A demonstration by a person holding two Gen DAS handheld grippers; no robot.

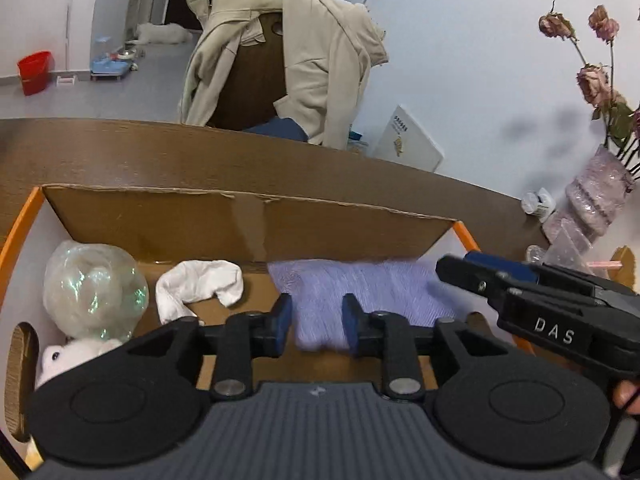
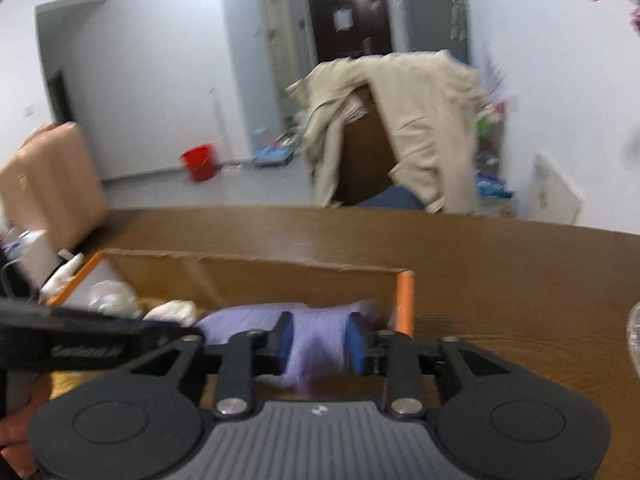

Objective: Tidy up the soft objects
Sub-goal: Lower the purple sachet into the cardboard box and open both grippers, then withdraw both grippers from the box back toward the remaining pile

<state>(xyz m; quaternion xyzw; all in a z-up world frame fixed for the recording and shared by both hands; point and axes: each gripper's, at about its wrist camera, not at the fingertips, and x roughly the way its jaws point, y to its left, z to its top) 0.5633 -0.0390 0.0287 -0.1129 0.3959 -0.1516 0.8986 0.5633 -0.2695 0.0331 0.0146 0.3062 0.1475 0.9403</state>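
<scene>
An open cardboard box [image 1: 248,220] with orange edges stands on the brown table. Inside lie a lilac fuzzy cloth [image 1: 360,284], a white sock [image 1: 200,284], a clear iridescent bag [image 1: 94,292] and a white plush toy [image 1: 60,356]. My left gripper [image 1: 317,322] is open, its blue pads on either side of the cloth's near edge. My right gripper [image 2: 320,340] is open too, with the lilac cloth [image 2: 316,344] bunched between its pads at the box's right end [image 2: 406,304]. Its body shows in the left wrist view [image 1: 552,312].
A pink vase [image 1: 592,196] with dried roses and a small bottle [image 1: 538,202] stand on the table at the right. A chair draped with a beige coat [image 1: 304,64] is behind the table. A red bucket [image 1: 35,72] is on the floor.
</scene>
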